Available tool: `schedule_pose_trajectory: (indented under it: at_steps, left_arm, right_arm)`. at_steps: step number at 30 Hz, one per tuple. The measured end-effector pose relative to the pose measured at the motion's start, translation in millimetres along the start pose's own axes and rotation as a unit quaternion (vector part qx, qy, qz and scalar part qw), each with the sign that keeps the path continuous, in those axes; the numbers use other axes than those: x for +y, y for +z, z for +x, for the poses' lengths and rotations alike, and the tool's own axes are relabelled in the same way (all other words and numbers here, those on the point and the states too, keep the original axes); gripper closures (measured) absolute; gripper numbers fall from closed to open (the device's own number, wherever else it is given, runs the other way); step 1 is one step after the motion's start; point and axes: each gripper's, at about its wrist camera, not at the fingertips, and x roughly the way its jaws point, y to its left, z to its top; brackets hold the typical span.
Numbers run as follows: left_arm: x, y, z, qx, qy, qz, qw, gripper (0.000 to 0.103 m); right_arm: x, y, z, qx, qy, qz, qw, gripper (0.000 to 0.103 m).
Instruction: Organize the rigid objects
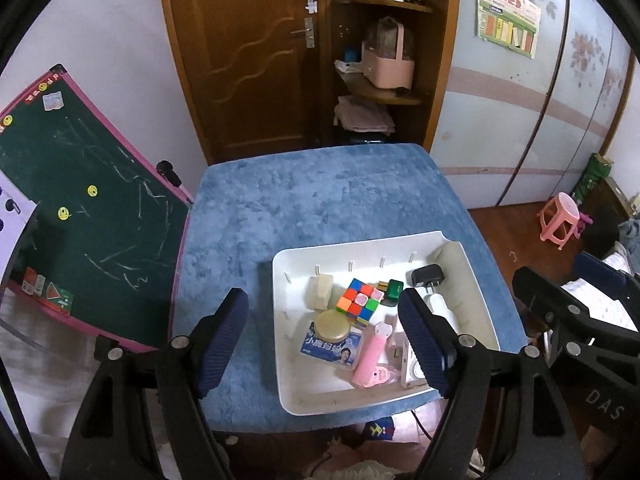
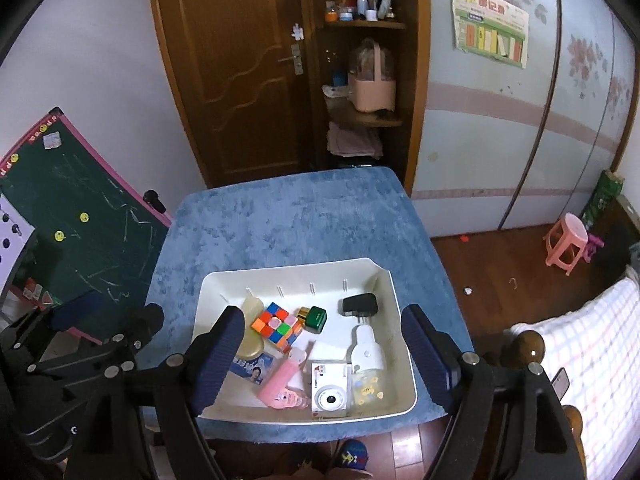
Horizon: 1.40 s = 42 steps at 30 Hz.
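A white tray (image 1: 476, 280) (image 2: 402, 360) sits at the near right of the blue-covered table (image 1: 304, 200) (image 2: 288, 216). It holds a colourful puzzle cube (image 1: 358, 300) (image 2: 276, 326), a green box (image 1: 391, 290) (image 2: 316, 318), a black charger (image 1: 428, 276) (image 2: 359, 305), a pink tool (image 1: 374, 356) (image 2: 282, 382), a white toy camera (image 2: 330, 392), a white bottle (image 2: 366, 348), a round tin (image 1: 331, 327) and a blue carton (image 1: 332, 346). My left gripper (image 1: 324, 344) is open above the tray's left side. My right gripper (image 2: 322, 364) is open above the tray, empty.
A green chalkboard (image 1: 80, 208) (image 2: 72, 220) leans left of the table. A wooden door (image 1: 248, 56) and shelves (image 1: 380, 92) stand behind. A pink stool (image 1: 558, 220) (image 2: 568, 246) is on the floor at right. A checked cloth (image 2: 580, 340) is near right.
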Motion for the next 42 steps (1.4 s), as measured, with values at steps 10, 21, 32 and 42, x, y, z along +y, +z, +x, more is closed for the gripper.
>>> schedule_pose_trajectory:
  at_steps: [10, 21, 32, 42]
  left_arm:
    - [-1.2, 2.9, -2.9, 0.009, 0.022, -0.017, 0.9996, 0.023]
    - [0.0, 4.9, -2.5, 0.012, 0.030, -0.025, 0.9992, 0.023]
    - [-1.8, 7.0, 1.6, 0.022, 0.037, -0.033, 0.9985, 0.023]
    - [-2.7, 8.4, 5.9, 0.029, 0.042, -0.037, 0.9980, 0.023]
  right_arm:
    - [-0.5, 9.7, 2.7, -0.003, 0.008, -0.020, 1.000, 0.022]
    - [3.9, 18.6, 4.0, -0.009, 0.011, -0.035, 0.999, 0.022]
    - [1.1, 23.1, 8.8, 0.002, 0.009, -0.040, 0.999, 0.022]
    - [-3.1, 25.1, 15.6, 0.007, 0.008, -0.038, 0.999, 0.022]
